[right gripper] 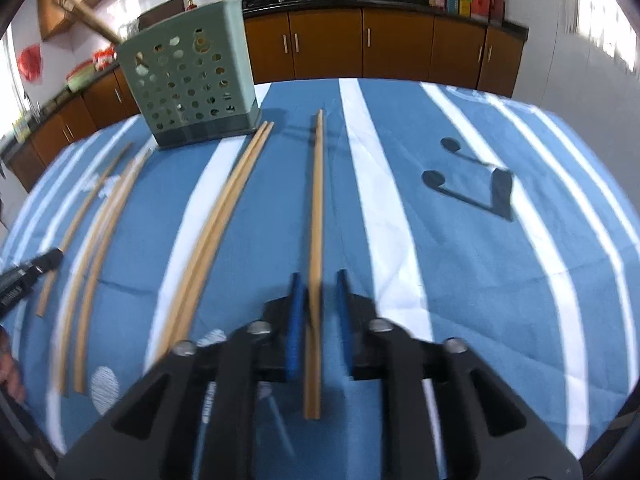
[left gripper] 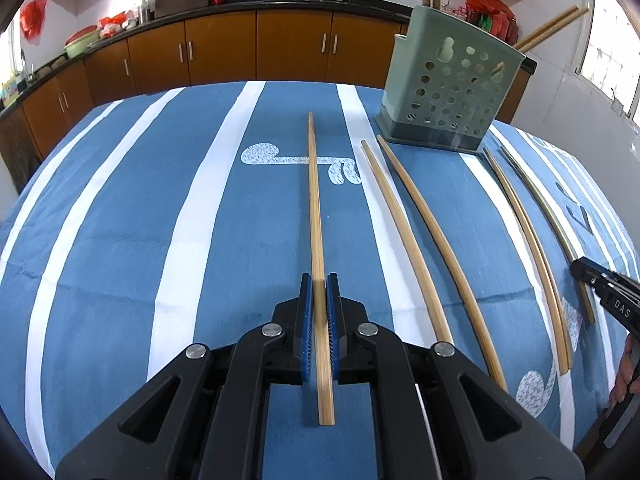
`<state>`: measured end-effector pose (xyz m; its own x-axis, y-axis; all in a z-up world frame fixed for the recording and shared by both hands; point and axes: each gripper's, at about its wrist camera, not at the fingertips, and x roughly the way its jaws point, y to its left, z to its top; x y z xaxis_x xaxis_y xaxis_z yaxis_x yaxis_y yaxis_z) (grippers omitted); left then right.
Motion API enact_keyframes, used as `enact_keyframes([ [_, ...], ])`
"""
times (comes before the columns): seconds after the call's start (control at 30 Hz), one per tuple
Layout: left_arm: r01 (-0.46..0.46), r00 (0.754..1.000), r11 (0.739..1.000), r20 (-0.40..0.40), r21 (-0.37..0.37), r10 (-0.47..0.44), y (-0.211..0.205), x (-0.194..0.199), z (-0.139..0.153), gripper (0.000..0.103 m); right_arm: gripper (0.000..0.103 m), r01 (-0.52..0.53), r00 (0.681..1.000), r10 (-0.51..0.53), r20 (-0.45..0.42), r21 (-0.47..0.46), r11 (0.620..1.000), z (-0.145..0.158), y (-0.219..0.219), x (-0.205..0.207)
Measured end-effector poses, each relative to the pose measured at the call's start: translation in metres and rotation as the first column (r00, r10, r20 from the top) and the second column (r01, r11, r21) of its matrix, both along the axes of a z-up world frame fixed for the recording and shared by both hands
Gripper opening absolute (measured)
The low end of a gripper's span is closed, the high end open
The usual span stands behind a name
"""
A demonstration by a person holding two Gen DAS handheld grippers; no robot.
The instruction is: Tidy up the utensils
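Several wooden chopsticks lie on a blue and white striped tablecloth (left gripper: 120, 216). My left gripper (left gripper: 319, 280) is shut on one chopstick (left gripper: 315, 200) that lies along the cloth. My right gripper (right gripper: 318, 280) straddles another chopstick (right gripper: 316, 208) with its jaws apart, a gap showing on the right side. A green perforated utensil holder (left gripper: 448, 84) stands at the back of the table, also in the right wrist view (right gripper: 188, 80), with chopsticks sticking out of it. A pair of chopsticks (right gripper: 224, 208) lies left of my right gripper.
Two more chopsticks (left gripper: 412, 216) lie between the grippers. The right gripper shows at the right edge of the left wrist view (left gripper: 600, 292). Brown kitchen cabinets (left gripper: 256, 48) and a counter with woks run behind the table.
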<state>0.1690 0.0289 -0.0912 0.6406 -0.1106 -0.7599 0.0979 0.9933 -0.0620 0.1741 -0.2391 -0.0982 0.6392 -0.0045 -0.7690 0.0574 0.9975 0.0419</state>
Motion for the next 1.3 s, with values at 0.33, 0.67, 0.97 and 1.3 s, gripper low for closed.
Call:
enact_keyframes([
  [0.33, 0.01, 1.0, 1.0, -0.013, -0.03, -0.01, 0.008, 0.001, 0.01, 0.007, 0.008, 0.001, 0.998, -0.005, 0.061, 0.067, 0.998, 0.023, -0.01, -0.004],
  [0.67, 0.025, 0.993, 0.997, 0.118, -0.073, -0.016, 0.014, -0.008, 0.06, 0.007, 0.008, 0.011, 0.977, -0.031, 0.21, 0.096, 0.995, 0.071, -0.021, -0.008],
  [0.97, 0.02, 0.973, 0.994, 0.233, -0.105, 0.005, 0.017, -0.012, 0.099, 0.007, 0.008, 0.014, 0.937, -0.054, 0.344, 0.118, 0.993, 0.109, -0.028, -0.017],
  [1.3, 0.015, 0.955, 0.995, 0.297, -0.095, 0.014, 0.02, -0.007, 0.126, 0.007, 0.008, -0.008, 0.909, -0.042, 0.414, 0.12, 0.993, 0.132, -0.028, -0.015],
])
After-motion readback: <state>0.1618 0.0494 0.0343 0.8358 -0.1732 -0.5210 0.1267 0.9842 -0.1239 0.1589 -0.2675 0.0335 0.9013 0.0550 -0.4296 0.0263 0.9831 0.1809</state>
